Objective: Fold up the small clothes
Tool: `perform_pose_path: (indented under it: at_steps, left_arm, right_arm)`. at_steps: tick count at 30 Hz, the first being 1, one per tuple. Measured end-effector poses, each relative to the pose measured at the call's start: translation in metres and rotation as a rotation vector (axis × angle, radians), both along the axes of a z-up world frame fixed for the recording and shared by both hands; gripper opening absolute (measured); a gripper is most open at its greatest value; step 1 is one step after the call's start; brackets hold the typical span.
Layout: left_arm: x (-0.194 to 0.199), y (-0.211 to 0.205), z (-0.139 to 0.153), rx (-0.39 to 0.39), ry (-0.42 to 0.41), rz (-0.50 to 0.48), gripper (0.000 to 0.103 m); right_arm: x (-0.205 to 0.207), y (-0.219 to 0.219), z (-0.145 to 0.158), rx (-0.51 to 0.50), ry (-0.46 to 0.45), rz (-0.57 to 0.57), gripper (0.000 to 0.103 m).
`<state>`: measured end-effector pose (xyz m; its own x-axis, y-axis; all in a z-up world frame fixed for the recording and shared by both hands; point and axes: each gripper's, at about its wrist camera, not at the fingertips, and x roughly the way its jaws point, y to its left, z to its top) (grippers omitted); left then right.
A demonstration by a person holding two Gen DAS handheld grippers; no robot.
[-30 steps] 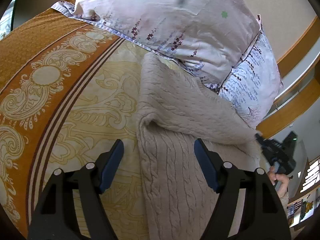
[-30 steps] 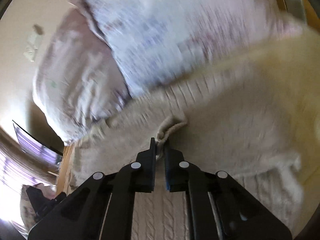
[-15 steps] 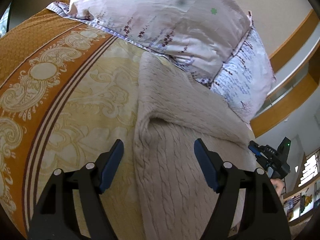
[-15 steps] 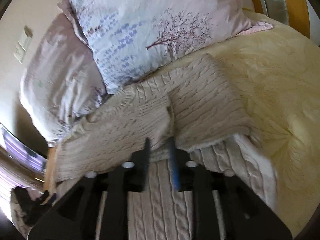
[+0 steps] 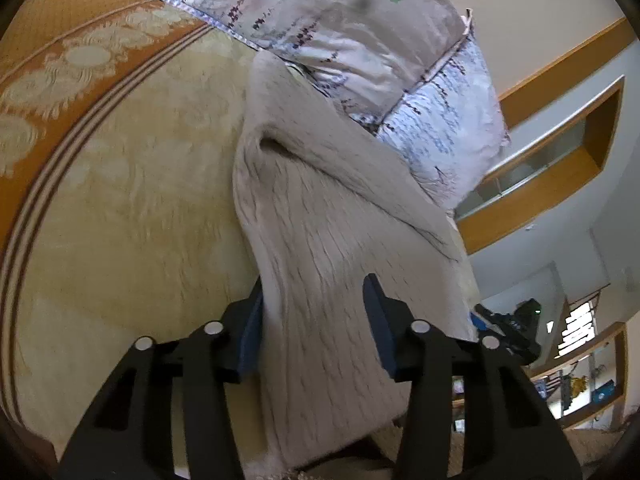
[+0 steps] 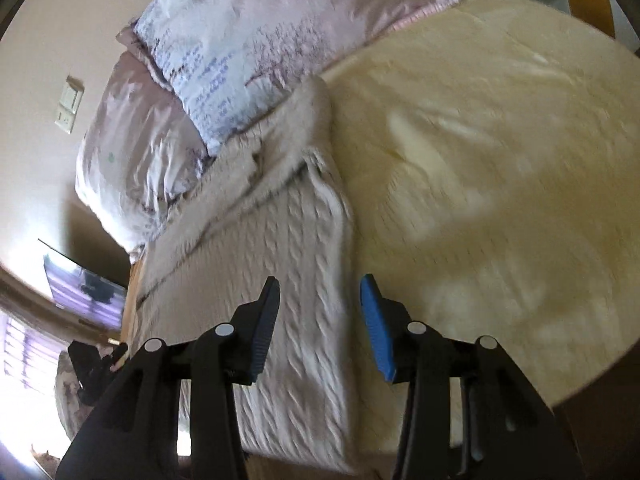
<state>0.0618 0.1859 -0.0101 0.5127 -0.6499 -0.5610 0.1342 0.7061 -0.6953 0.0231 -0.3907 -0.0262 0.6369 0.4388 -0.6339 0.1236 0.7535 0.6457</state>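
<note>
Beige cable-knit sweater [image 6: 280,248] lies on the cream patterned bedspread [image 6: 500,160], folded sleeve near floral pillows [image 6: 248,36]. Left gripper [image 5: 316,320] and right gripper [image 6: 316,316] straddle its edges, jaws apart. No legible writing

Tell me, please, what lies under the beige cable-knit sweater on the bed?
The sweater lies on the yellow patterned bedspread, its far end against the floral pillows. Whatever sits beneath its folded layers is covered.
</note>
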Motion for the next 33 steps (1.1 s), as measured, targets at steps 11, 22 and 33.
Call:
perform_pose_path:
  at_steps: [11, 22, 33]
  left_arm:
    - [-0.061, 0.003, -0.013, -0.205, -0.037, -0.089, 0.044]
    - [-0.097, 0.002, -0.037, -0.198, -0.065, -0.123, 0.053]
    - [-0.084, -0.017, -0.072, -0.123, 0.028, -0.153, 0.035]
  right_arm:
    - [-0.051, 0.02, -0.017, 0.207, -0.097, 0.234, 0.044]
    - [-0.075, 0.04, -0.057, 0.238, -0.037, 0.342, 0.044]
    - [-0.073, 0.048, -0.065, 0.222, -0.05, 0.374, 0.028]
